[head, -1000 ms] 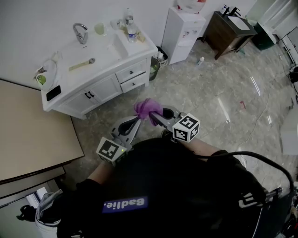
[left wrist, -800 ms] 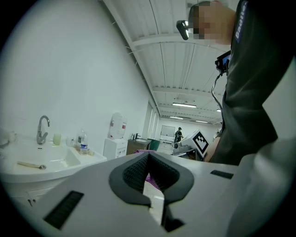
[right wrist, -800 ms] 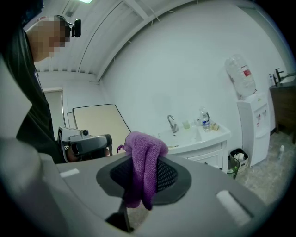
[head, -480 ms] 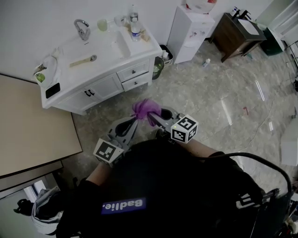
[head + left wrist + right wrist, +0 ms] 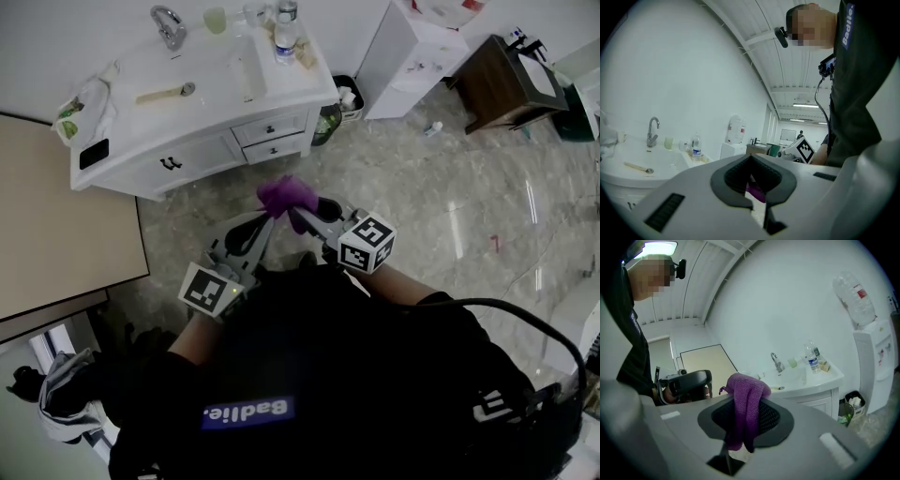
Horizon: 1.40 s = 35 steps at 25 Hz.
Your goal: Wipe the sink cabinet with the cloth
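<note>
The white sink cabinet [image 5: 197, 141] stands against the wall at the top of the head view, with a chrome faucet [image 5: 169, 23] on its top. Both grippers are held out over the floor, short of the cabinet. My right gripper [image 5: 302, 220] is shut on a purple cloth [image 5: 286, 195], which bunches above the jaws and hangs down between them [image 5: 743, 408]. My left gripper [image 5: 265, 225] sits just left of the cloth, its jaws shut with nothing gripped. In the left gripper view the cloth [image 5: 757, 191] shows beyond the pads. The cabinet [image 5: 813, 385] appears ahead in the right gripper view.
A water bottle [image 5: 286, 42], a cup and a long-handled tool [image 5: 164, 94] lie on the cabinet top. A bin [image 5: 328, 117] and a white water dispenser [image 5: 412, 56] stand to its right, then a dark wooden cabinet [image 5: 511, 80]. A beige panel [image 5: 56, 225] is at left.
The cabinet has slid up and left in the head view as the person moves towards it. Both grippers and the cloth sit slightly higher; the grip is unchanged.
</note>
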Tool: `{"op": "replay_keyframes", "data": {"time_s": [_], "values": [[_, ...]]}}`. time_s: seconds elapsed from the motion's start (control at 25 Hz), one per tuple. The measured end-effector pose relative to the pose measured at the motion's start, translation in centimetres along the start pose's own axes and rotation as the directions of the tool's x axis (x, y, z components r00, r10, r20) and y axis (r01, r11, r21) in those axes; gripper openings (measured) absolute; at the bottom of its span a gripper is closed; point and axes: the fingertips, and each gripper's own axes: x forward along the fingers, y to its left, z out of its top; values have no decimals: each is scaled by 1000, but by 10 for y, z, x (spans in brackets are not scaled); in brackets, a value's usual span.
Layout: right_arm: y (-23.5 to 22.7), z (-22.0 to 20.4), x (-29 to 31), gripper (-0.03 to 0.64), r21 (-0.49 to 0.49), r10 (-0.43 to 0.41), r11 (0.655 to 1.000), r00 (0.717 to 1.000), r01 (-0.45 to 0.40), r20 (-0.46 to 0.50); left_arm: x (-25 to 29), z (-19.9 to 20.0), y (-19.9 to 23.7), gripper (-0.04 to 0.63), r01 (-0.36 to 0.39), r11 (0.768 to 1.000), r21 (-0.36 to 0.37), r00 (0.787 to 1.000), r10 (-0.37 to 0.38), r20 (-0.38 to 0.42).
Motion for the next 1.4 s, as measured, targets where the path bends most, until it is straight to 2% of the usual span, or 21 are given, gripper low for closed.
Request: {"op": "replay_keyframes", "data": {"time_s": [0.12, 0.32, 0.56, 0.8, 1.4], "values": [[-8, -5, 8, 77, 9, 9, 1000, 1000, -9, -24, 4, -2, 9, 5, 6, 1000, 0, 1000, -6, -8], [-33, -10, 42, 77, 1, -41, 999, 999, 41, -35, 5, -11, 50, 5, 18, 1000, -2, 1000, -18, -26], [-60, -25, 108, 77, 52, -73, 996, 997, 73, 1, 16, -29, 112, 5, 56, 998, -32, 998, -57, -37], [-101, -52, 153, 77, 62, -79, 995, 995, 75, 59, 35, -58, 157, 5, 61, 998, 7, 998, -60, -27], [-217, -139, 187, 77, 75, -90, 993, 995, 86, 50, 88, -143, 187, 5, -78, 997, 22, 996, 77, 49]]}}
